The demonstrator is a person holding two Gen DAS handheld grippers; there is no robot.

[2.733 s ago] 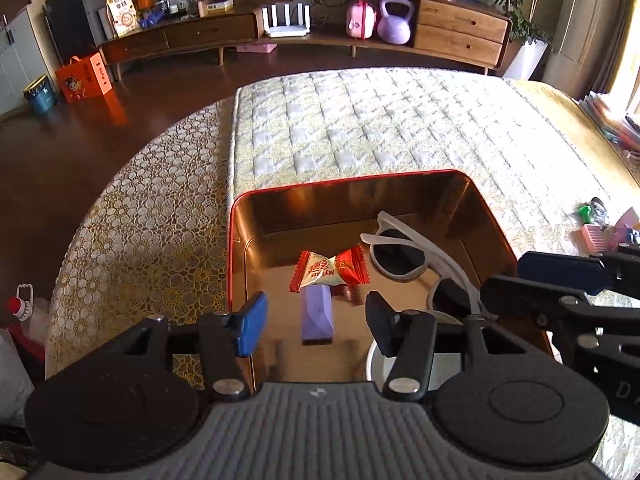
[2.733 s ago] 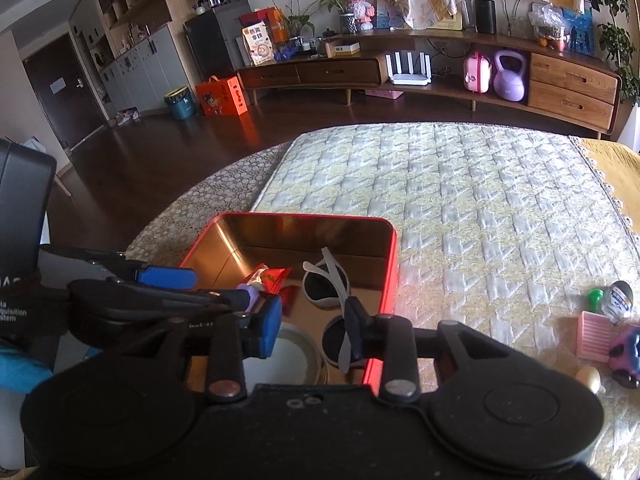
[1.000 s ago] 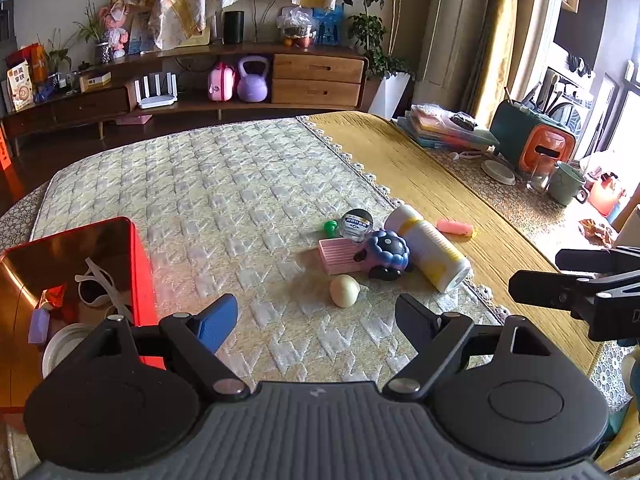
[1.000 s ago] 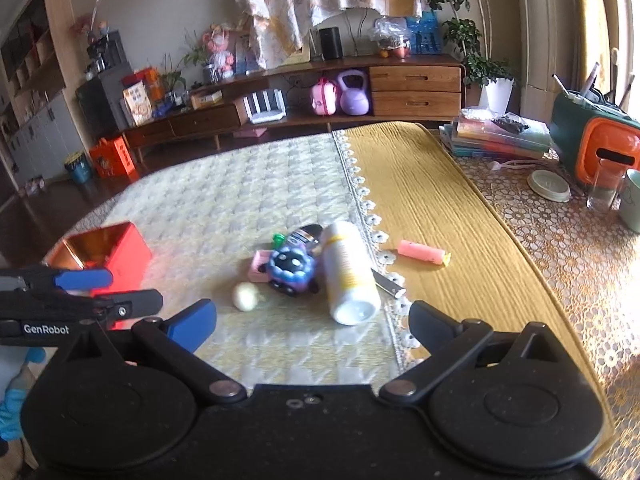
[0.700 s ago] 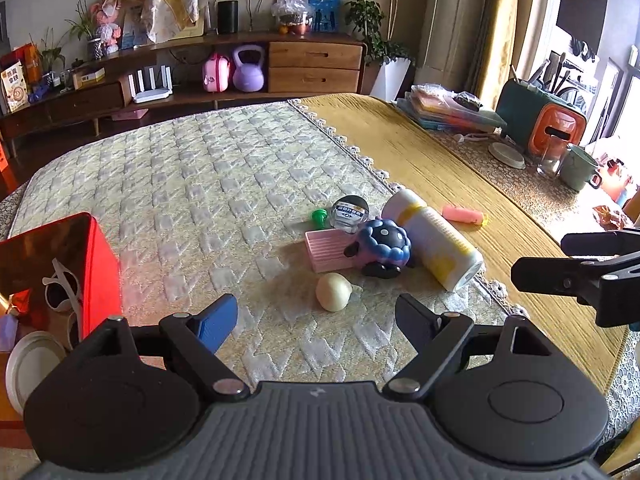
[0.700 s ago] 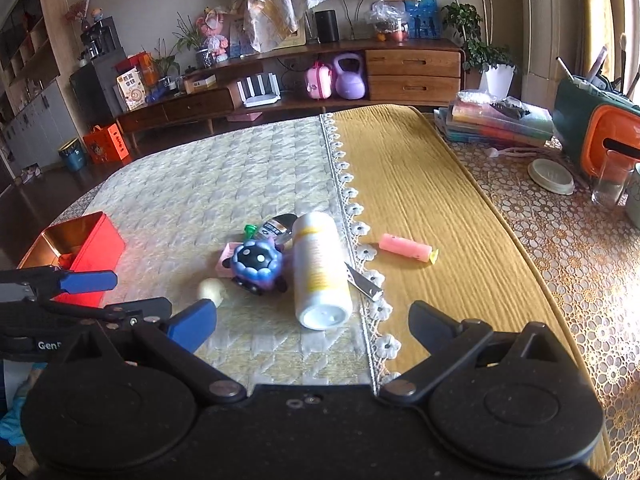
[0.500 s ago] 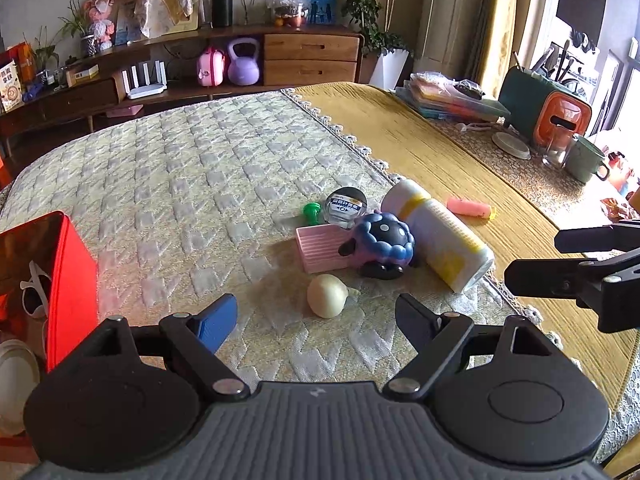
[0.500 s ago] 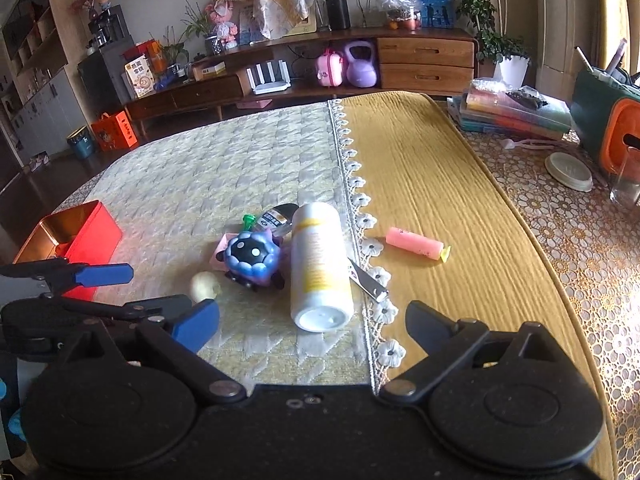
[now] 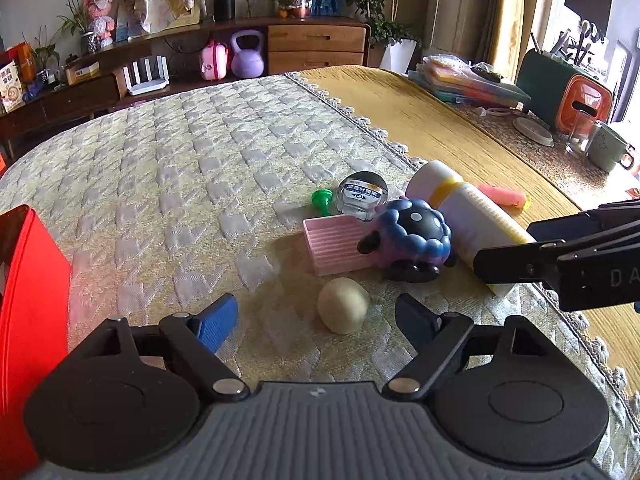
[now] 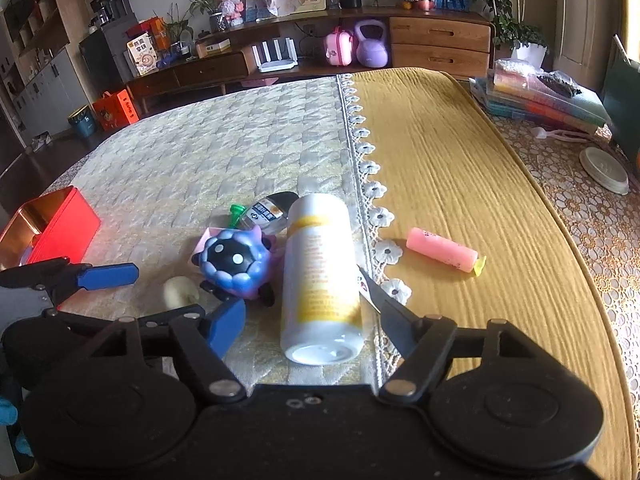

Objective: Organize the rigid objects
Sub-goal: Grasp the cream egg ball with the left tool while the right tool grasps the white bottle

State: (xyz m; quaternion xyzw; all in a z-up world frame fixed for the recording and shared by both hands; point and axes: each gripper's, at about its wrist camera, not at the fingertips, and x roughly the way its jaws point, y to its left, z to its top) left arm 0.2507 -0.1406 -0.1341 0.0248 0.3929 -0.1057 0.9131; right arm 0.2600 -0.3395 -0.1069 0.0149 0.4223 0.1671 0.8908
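The left gripper [image 9: 316, 318] is hovering with jaws wide, gripping nothing; the cream egg-shaped piece [image 9: 343, 305] is lying between its fingers at lower centre of the left view. The right gripper [image 10: 312, 326] is closing its jaws around the white-and-yellow bottle [image 10: 320, 276], lying flat at centre frame, pads not yet pressing. The red tin [image 10: 52, 226] is sitting at the left edge.

From my feed I see a long wooden sideboard [image 10: 400, 46] along the far wall, a purple kettlebell [image 10: 371, 44] on its lower shelf, and potted plants [image 9: 374, 12] beside yellow curtains [image 9: 504, 20]. The floor [image 10: 24, 168] is dark wood. Daylight enters from the right.
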